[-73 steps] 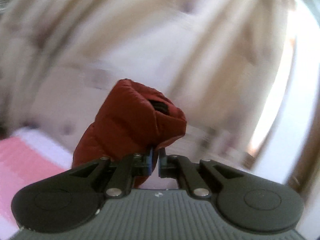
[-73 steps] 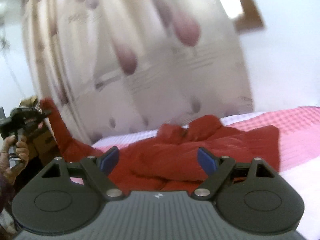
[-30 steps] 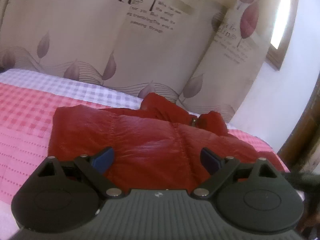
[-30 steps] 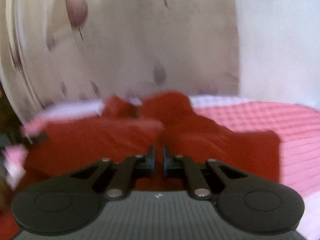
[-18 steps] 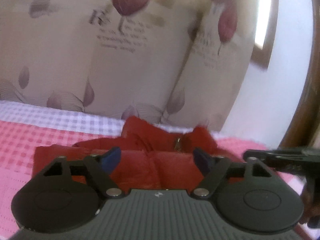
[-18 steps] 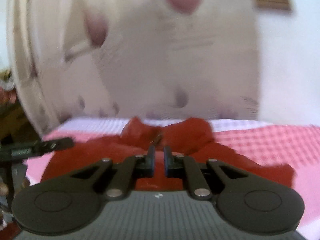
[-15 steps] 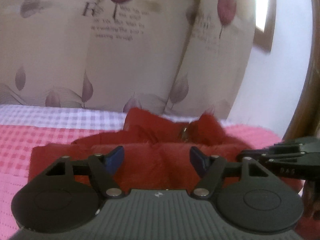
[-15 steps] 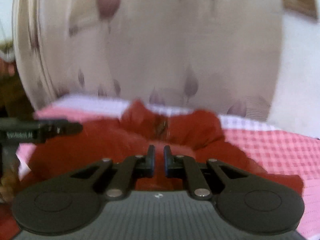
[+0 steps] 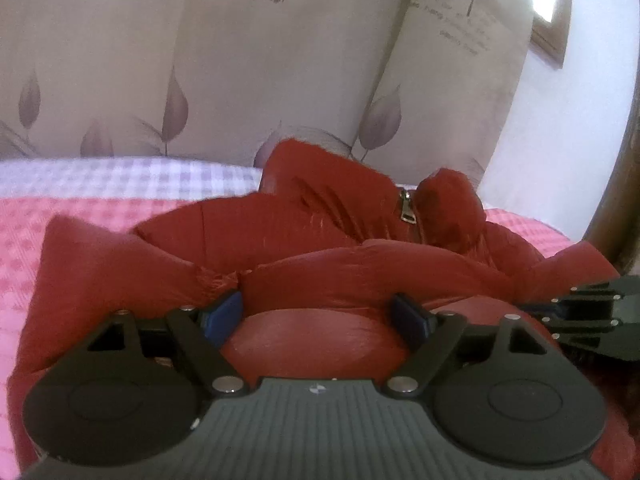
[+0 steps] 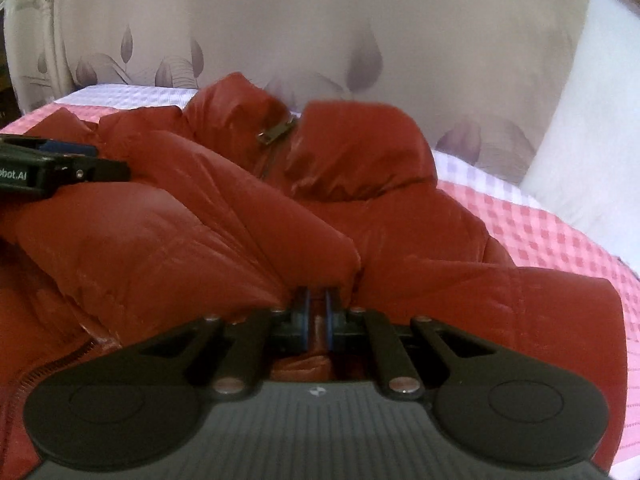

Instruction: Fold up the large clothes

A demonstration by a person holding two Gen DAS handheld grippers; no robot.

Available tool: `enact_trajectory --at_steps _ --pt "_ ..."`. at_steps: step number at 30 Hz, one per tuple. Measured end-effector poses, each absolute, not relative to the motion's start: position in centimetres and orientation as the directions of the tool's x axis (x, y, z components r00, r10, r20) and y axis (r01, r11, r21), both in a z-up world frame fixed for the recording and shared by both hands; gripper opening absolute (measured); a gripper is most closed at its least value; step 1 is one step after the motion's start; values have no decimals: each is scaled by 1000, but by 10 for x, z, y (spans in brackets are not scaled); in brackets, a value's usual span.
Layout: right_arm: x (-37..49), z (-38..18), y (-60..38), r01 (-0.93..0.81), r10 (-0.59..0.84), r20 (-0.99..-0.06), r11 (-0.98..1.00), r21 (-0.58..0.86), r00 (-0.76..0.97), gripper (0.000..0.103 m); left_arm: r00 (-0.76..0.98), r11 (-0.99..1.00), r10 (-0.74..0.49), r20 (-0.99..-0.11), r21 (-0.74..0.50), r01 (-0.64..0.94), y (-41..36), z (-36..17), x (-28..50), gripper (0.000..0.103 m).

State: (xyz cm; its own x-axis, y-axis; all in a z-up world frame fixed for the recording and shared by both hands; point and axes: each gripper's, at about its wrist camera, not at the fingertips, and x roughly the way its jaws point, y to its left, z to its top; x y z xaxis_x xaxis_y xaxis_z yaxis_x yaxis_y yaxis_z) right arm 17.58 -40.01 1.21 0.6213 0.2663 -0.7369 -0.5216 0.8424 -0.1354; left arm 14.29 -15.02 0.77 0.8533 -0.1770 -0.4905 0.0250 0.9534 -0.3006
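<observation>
A red puffer jacket (image 9: 360, 272) lies on the pink checked bed cover (image 9: 24, 232), collar and zip pull (image 9: 407, 210) at the far side. My left gripper (image 9: 318, 312) is open low over the jacket's near edge, with a bulge of red fabric between its blue pads (image 9: 222, 314). In the right wrist view the jacket (image 10: 380, 168) fills the middle. My right gripper (image 10: 317, 316) is shut on a fold of the jacket's near edge. The left gripper shows at that view's left edge (image 10: 60, 168); the right gripper shows at the left wrist view's right edge (image 9: 588, 312).
A beige curtain with leaf prints and text (image 9: 240, 60) hangs behind the bed. A white wall (image 10: 592, 120) is on the right, and a wooden frame (image 9: 624, 184) stands at the far right. A lilac checked strip (image 9: 120, 176) runs along the bed's far edge.
The left gripper let go of the sleeve it held raised, opened, and came down onto the jacket's near edge. The right gripper closed and now pinches jacket fabric. Both moved closer to the jacket.
</observation>
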Motion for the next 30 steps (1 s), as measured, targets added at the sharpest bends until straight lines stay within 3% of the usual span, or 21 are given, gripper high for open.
enact_trajectory --at_steps 8,15,22,25,28,30 --pt "177 7 -401 -512 271 -711 847 -145 649 6 812 965 -168 -559 -262 19 -155 2 154 87" --pt "185 6 -411 -506 315 -713 860 -65 627 6 784 985 -111 -611 -173 5 -166 0 163 93" --pt "187 9 -422 -487 358 -699 873 17 619 7 787 983 -112 -607 -185 -3 -164 1 162 94" --pt "180 18 -434 -458 386 -657 886 70 647 10 787 986 -96 -609 -168 -10 -167 2 161 95" --pt "161 40 -436 -454 389 -554 891 23 736 10 786 988 -81 -612 -151 -15 -170 3 161 97" --pt "163 54 -430 -482 423 -545 875 40 723 10 787 990 -70 -614 -139 -20 -172 4 160 98"
